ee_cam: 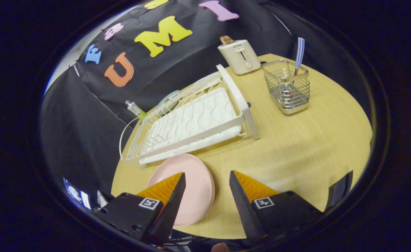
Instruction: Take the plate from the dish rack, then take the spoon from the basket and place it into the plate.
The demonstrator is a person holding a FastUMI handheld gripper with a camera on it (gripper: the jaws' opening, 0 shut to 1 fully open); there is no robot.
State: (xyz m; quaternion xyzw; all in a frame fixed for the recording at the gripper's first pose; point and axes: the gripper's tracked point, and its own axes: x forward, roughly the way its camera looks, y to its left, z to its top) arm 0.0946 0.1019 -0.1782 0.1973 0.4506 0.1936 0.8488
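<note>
The gripper (207, 182) hangs above the near edge of the worktop (296, 154), a pale wood-grain top with a rounded outline. Its fingers are spread wide and nothing sits between them; each carries a ribbed inner pad and a small square black-and-white marker. And there's the plate (196, 182), smooth, round and pink, lying flat on the worktop just ahead of the fingers, one finger crossing in front of its near rim. Right behind the plate stands the dish rack (191, 122), white wire bars over a wavy moulded white tray, with a flat white frame along its side. Past it, at the far edge, stands a cream toaster (239, 56) with a slice poking out of its slot; there's a short dark word on its face, too small to read. Well apart from the plate, near the toaster, the basket (289, 91) is a square mesh of shiny wire, and the spoon (298, 57) stands upright in it, its blue-and-white chequered handle rising above the rim.
</note>
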